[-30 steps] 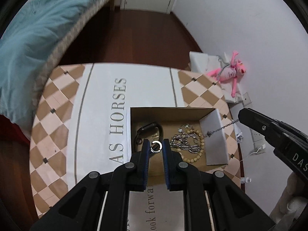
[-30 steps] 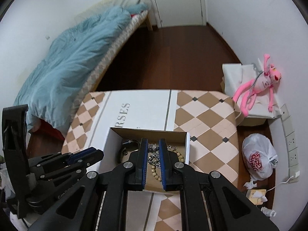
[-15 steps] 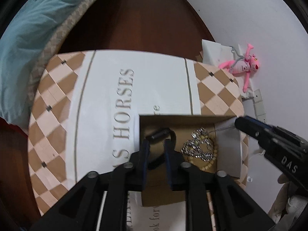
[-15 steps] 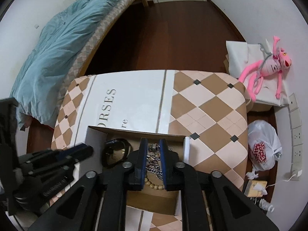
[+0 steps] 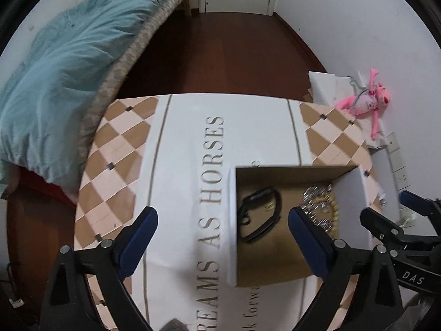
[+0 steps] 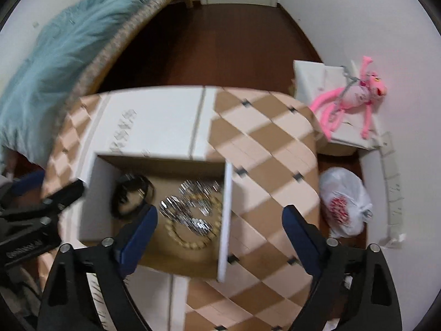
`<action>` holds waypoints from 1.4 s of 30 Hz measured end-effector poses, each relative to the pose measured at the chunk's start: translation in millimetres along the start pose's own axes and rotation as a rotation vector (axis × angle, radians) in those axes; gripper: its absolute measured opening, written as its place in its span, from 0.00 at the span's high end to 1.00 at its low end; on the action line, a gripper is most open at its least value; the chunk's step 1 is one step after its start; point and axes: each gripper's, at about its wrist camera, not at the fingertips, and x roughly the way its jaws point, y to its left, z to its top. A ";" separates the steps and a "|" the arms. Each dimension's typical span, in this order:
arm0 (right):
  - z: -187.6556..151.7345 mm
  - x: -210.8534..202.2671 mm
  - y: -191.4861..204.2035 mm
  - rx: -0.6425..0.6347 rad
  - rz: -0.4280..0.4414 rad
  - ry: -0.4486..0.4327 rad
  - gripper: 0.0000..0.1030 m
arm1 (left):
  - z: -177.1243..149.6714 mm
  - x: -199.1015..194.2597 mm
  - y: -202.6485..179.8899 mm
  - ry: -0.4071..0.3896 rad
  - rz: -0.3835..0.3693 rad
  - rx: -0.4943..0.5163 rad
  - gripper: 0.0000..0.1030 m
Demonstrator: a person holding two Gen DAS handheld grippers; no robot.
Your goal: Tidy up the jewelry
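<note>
Grippers (image 5: pixel 222 226) (image 6: pixel 220 220) agape above cardboard box (image 5: pixel 275 264)

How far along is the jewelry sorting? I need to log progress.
Done, it seems: the black band, silver chain and bead bracelet lie in the cardboard box. In hand: nothing; left gripper and right gripper are open. No loose jewelry shows on the table.

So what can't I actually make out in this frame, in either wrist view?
- Small ring: not identifiable in the box; the right wrist view is motion-blurred.
- Silver chains: blur merges them with the bead bracelet; the left fingertip covers part.
- Tablecloth lettering: cut off at the left view's bottom edge.
</note>
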 end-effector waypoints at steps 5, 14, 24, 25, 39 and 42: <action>-26.9 5.3 0.2 0.022 -0.025 0.012 0.05 | -21.8 -0.7 -3.6 -0.021 0.061 0.041 0.04; -57.9 -37.7 -0.6 0.073 -0.027 -0.068 0.05 | -48.5 -38.2 1.0 -0.055 0.059 0.016 0.04; -102.5 -140.0 3.3 0.094 -0.035 -0.235 0.04 | -85.0 -123.6 2.6 -0.183 0.083 0.015 0.04; -107.4 -149.8 3.4 0.095 -0.041 -0.253 0.05 | -88.0 -132.6 2.6 -0.192 0.076 0.012 0.04; -163.5 -268.4 -3.9 0.122 -0.092 -0.434 0.04 | -125.1 -232.7 -6.2 -0.349 0.035 -0.004 0.04; -169.3 -284.8 -2.5 0.118 -0.095 -0.453 0.00 | -128.0 -243.8 -5.2 -0.362 0.025 -0.016 0.04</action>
